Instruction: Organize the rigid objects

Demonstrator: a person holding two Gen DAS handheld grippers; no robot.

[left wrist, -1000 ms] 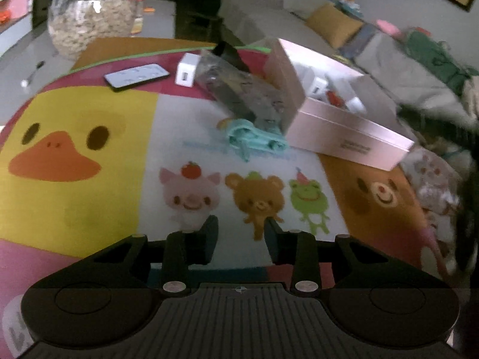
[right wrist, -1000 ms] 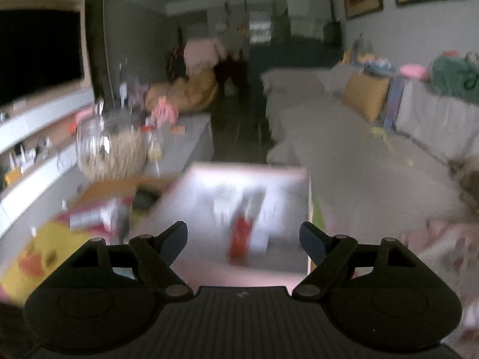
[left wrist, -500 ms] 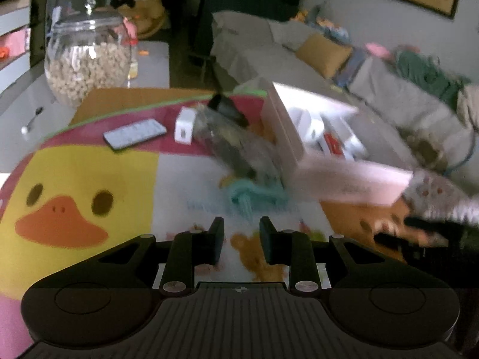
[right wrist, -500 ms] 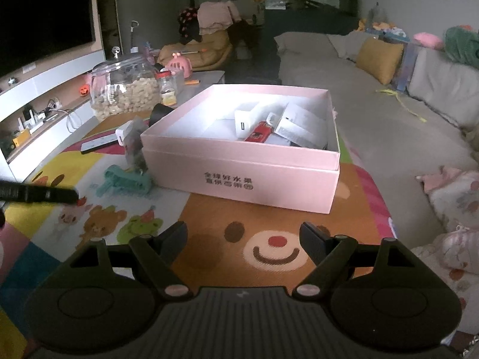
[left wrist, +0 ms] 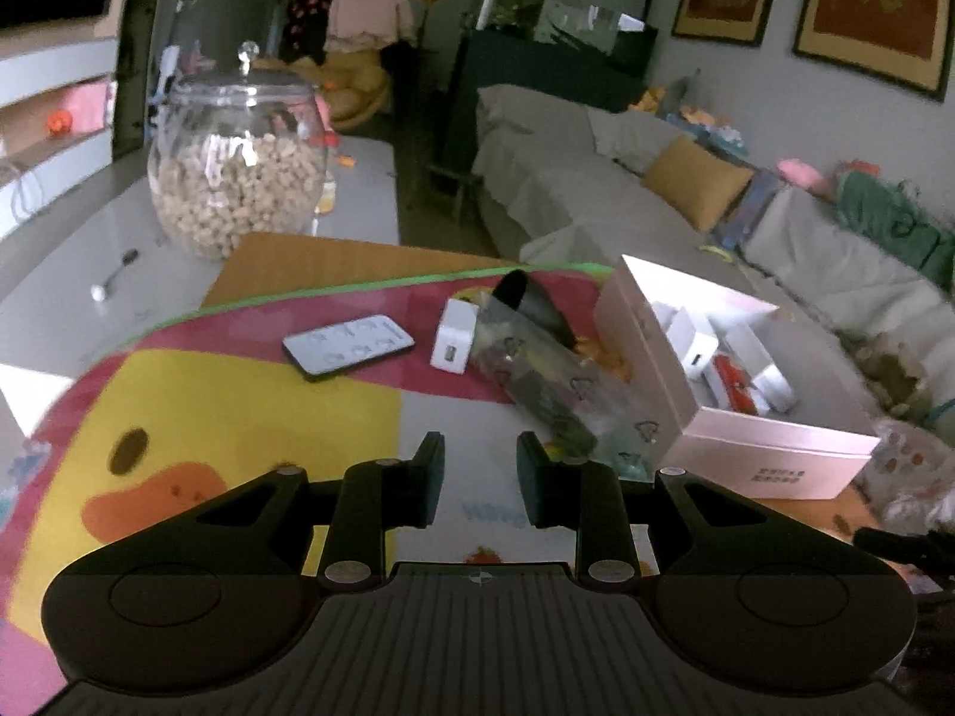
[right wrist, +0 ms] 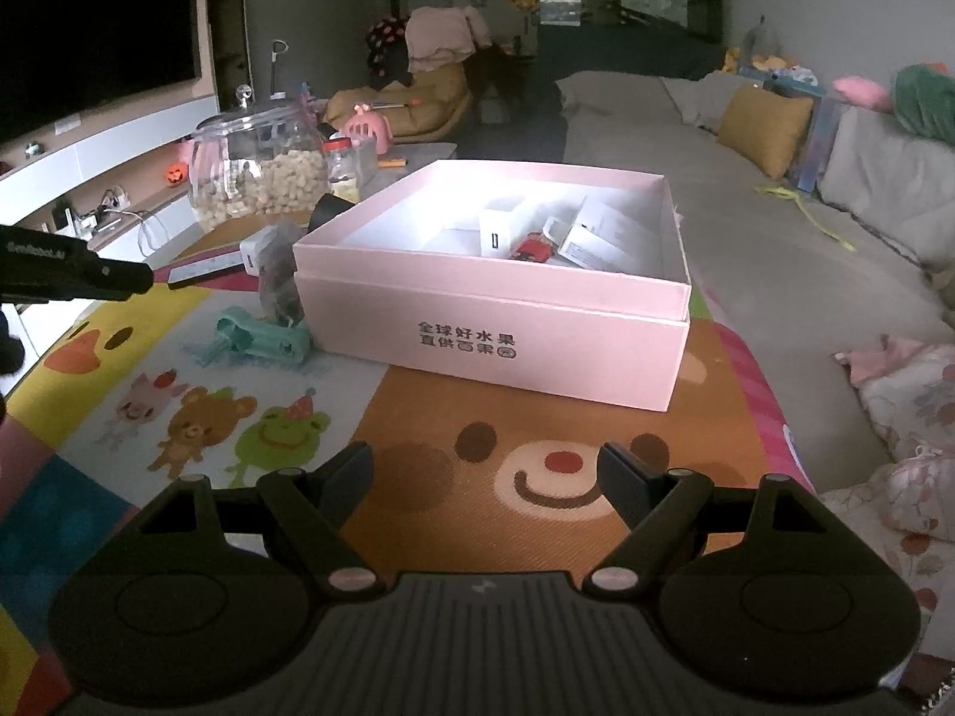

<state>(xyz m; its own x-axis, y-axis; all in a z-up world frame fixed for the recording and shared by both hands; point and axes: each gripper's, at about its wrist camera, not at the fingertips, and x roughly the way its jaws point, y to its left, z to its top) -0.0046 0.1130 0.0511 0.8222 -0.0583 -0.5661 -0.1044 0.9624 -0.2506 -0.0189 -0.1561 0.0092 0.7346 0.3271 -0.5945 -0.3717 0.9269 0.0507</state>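
Basically, left gripper (left wrist: 479, 471) is nearly closed on nothing; right gripper (right wrist: 484, 480) spread wide, empty. Pink box (right wrist: 537, 328) as reference: teal clip (right wrist: 262, 343) just left of it, white charger (left wrist: 455, 342) behind-left. Open before approaching the clip.

From my right wrist view I read two lines of dark print on the near wall of the pink box (right wrist: 495, 334): 全球好水果 above 直供, followed by characters too small for me to make out. In my left wrist view that print is only a blur. On the black arm (right wrist: 65, 271) at the left edge I see pale lettering, too faint to read. On the mat (left wrist: 495, 513) pale blue letters show between my left claw's fingers, mostly hidden.
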